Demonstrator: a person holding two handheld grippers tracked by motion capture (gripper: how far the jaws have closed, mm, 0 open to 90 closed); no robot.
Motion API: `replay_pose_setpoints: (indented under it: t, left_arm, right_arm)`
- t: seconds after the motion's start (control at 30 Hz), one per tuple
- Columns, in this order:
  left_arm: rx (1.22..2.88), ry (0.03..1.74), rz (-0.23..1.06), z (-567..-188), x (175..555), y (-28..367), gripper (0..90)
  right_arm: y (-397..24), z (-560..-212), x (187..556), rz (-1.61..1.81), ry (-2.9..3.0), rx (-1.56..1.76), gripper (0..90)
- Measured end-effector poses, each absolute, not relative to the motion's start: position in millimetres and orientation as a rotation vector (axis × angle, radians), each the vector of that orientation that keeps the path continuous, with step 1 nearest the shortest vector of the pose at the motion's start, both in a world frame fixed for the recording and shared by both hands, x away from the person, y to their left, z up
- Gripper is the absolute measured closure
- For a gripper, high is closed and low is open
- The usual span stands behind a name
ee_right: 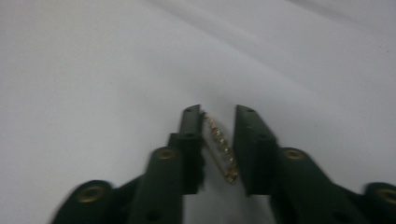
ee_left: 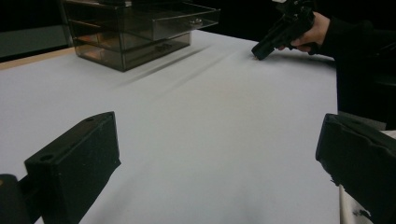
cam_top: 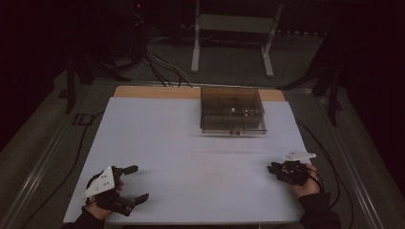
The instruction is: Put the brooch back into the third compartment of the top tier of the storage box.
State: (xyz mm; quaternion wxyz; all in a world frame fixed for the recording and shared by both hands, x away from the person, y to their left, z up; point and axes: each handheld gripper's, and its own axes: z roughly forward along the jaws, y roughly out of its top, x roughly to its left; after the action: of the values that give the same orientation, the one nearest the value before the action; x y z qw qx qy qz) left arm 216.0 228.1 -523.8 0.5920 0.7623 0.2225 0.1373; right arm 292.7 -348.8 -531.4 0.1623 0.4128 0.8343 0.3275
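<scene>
1. A small gold chain [ee_right: 220, 147], perhaps a bracelet or necklace piece, lies on the white table [cam_top: 191, 143] near its near right corner, stretched in a short line of beaded links between the jaws of the right gripper [ee_right: 218, 116].
2. The right gripper's jaws stand narrow, one on each side of the chain. A sliver of gap shows on the right side, so I cannot tell whether the pads press it yet.
3. The step in hand looks like the pick-up of the chain. Next it calls for the jaws to close fully on the links, low against the table, then a straight lift so the loose ends do not slip out.
4. The left gripper [cam_top: 136, 183] rests at the near left corner, jaws wide apart and holding nothing.
5. At the far middle stands a smoky, see-through plastic drawer organiser [cam_top: 232, 110], boxy with several compartments; one upper drawer [ee_left: 180, 21] stands pulled out, a likely home for the chain.
6. The tabletop is matte and smooth; the chain is shiny metal, fine and limp.
</scene>
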Motion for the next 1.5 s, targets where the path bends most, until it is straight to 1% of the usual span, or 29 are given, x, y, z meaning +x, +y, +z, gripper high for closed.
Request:
replay_pose_setpoints:
  t: [0.1,0.87,1.5]
  left_arm:
    - [1.773,0.521,0.321,-524,216,228,0.6]
    - [1.781,0.524,0.322,-525,216,228,0.6]
    - [1.785,0.522,0.32,-525,216,227,0.6]
  right_arm:
    - [-349,-531,293,0.93,2.391,1.174,84.1]
    - [-341,-523,290,0.916,2.406,1.137,85.9]
    - [-325,-512,284,0.947,2.443,1.111,85.8]
